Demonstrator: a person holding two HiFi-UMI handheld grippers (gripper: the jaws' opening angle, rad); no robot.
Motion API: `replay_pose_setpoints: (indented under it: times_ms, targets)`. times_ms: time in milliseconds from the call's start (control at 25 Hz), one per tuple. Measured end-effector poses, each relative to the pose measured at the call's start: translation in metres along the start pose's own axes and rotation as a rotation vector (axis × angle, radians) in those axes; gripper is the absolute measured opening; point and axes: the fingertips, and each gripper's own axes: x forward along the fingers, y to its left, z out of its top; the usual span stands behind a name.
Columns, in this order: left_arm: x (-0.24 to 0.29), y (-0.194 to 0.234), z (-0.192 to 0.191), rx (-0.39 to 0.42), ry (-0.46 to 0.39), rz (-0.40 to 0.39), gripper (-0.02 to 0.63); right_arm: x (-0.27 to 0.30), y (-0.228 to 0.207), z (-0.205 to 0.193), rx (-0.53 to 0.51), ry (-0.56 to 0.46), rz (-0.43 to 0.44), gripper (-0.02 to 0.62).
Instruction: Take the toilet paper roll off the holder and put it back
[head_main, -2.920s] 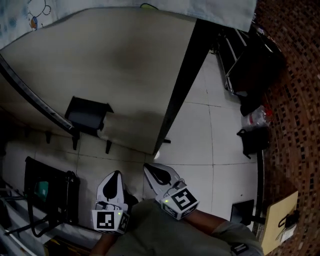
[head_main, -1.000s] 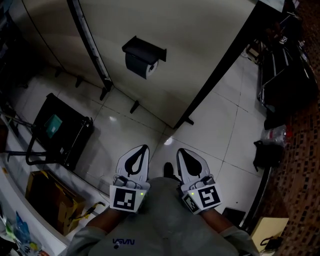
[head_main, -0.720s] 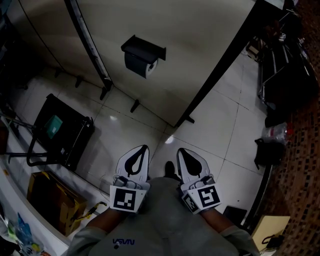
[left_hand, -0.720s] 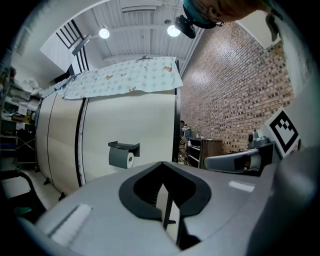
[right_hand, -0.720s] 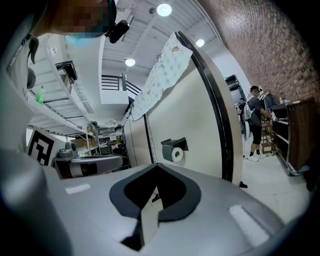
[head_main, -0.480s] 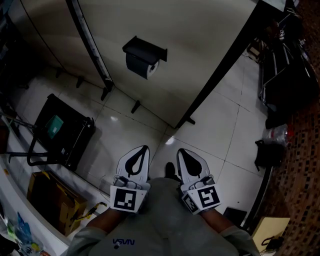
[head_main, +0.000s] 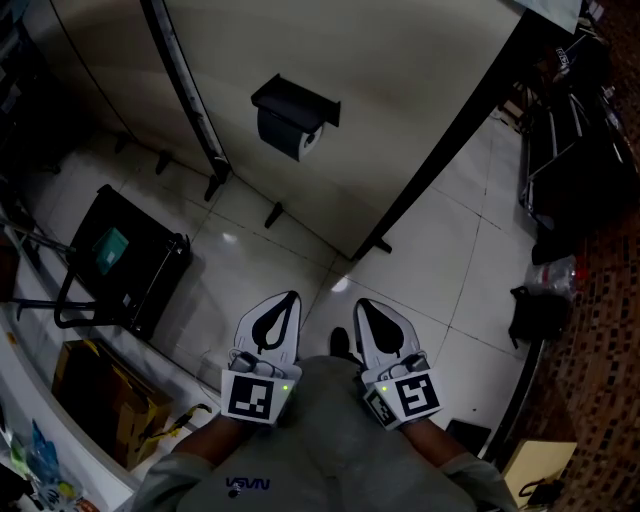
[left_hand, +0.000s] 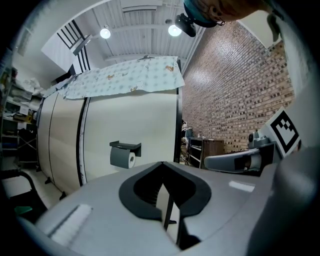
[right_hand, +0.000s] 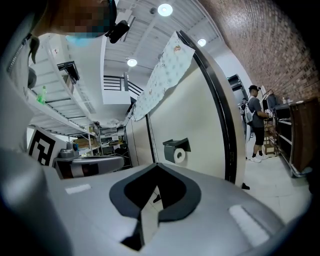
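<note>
A toilet paper roll (head_main: 290, 136) hangs under a black holder (head_main: 296, 100) fixed to a cream partition wall. The roll (left_hand: 122, 159) and the holder (left_hand: 125, 146) also show in the left gripper view, and the roll (right_hand: 176, 155) shows again in the right gripper view. My left gripper (head_main: 291, 296) and right gripper (head_main: 360, 301) rest side by side close to my body, far short of the holder. Both are shut with nothing between the jaws.
A black crate on a trolley (head_main: 118, 262) stands at the left and a cardboard box (head_main: 95, 404) lies near it. Black bags (head_main: 540, 310) sit by the brick wall at right. A person (right_hand: 256, 122) stands far off beyond the partition.
The head view has shifted slightly, so the holder sits a little further right and lower in the picture. Both grippers have stayed where they were, still shut.
</note>
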Motion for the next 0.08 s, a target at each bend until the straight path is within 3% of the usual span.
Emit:
replay_pose_setpoints:
  times_ms: [80]
  targets:
    - [0.0005, 0.0015, 0.0003, -0.004, 0.002, 0.001, 0.006, 0.0014, 0.0005, 0.0005, -0.001, 0.001, 0.001, 0.003]
